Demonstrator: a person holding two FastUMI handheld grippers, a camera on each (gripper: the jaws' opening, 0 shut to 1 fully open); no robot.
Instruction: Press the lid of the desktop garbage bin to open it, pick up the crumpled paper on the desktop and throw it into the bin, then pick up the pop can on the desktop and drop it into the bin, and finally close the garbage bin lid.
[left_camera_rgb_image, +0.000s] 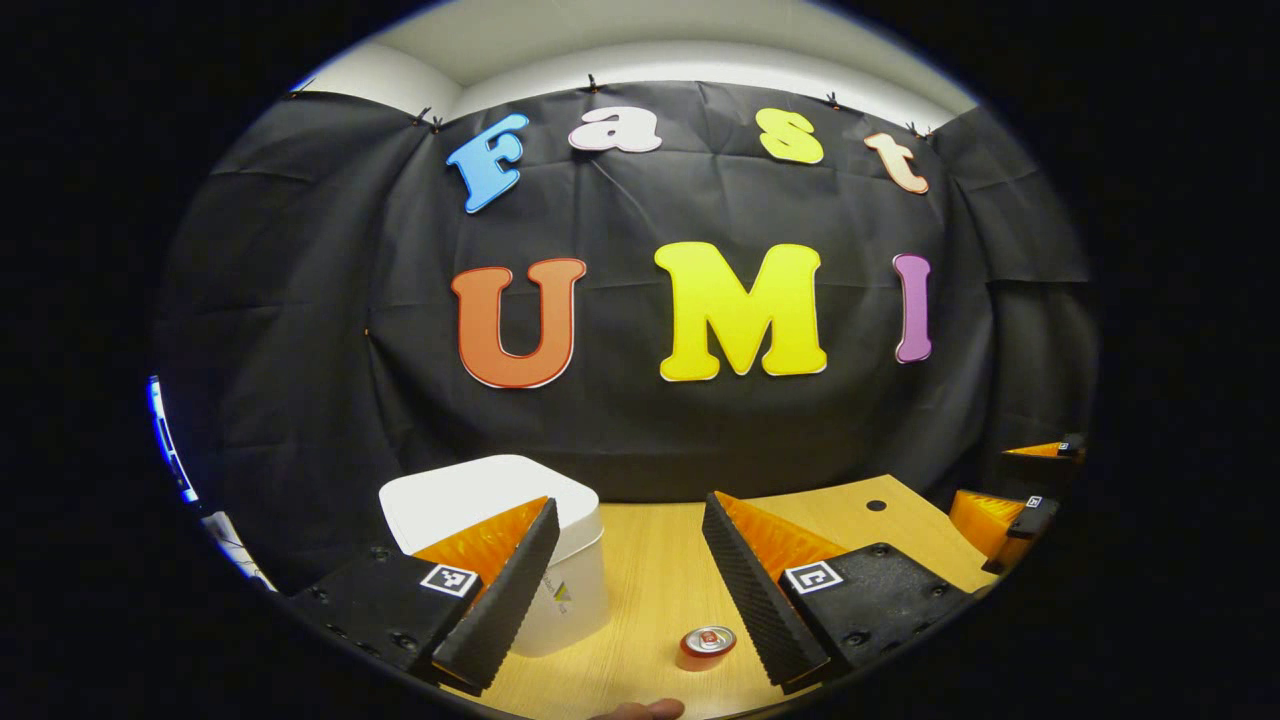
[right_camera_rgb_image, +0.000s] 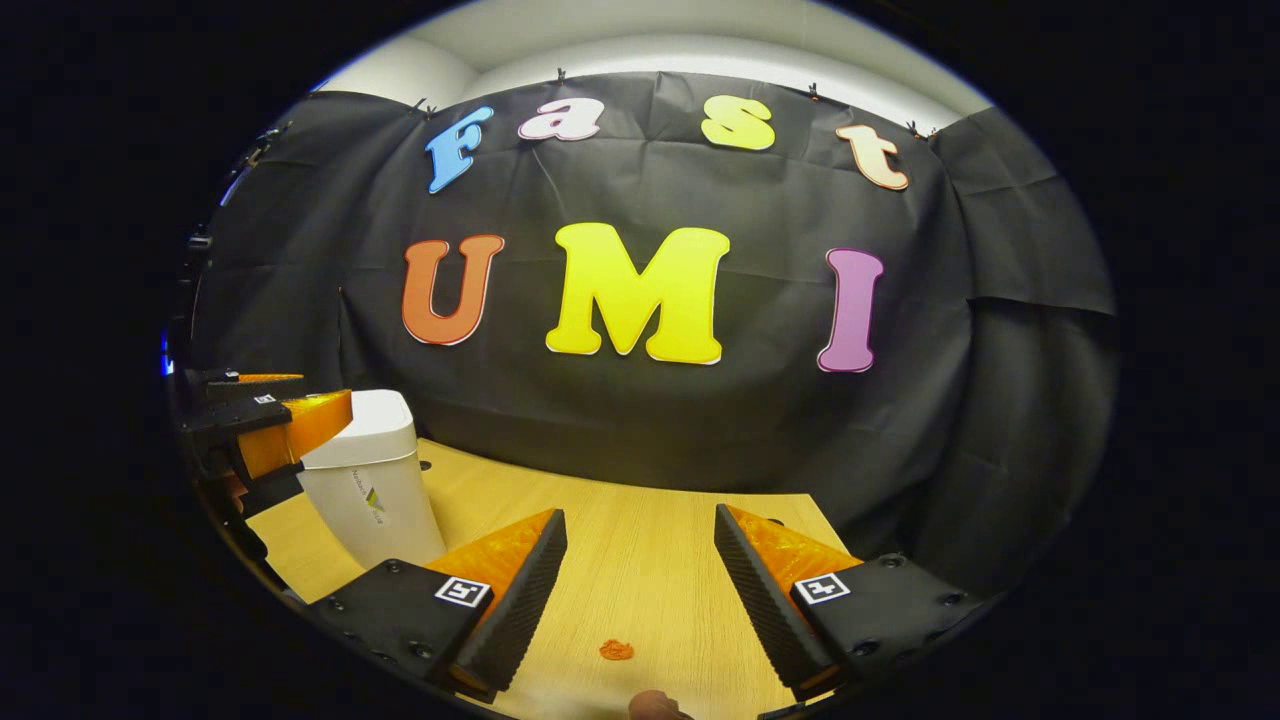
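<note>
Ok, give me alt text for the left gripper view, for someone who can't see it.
The left gripper hangs open above a wooden desk. A white garbage bin with its lid shut sits behind the left finger, and a pop can stands upright between the fingers. The right gripper shows at the far right.

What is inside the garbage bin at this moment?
Cannot be seen: the garbage bin has its lid closed. The pop can and crumpled paper lie on the desktop.

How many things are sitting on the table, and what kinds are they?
White plastic garbage bin with closed lid: 1
Red metal pop can: 1
Small orange crumpled paper: 1
Total on the light wooden table: 3
</note>
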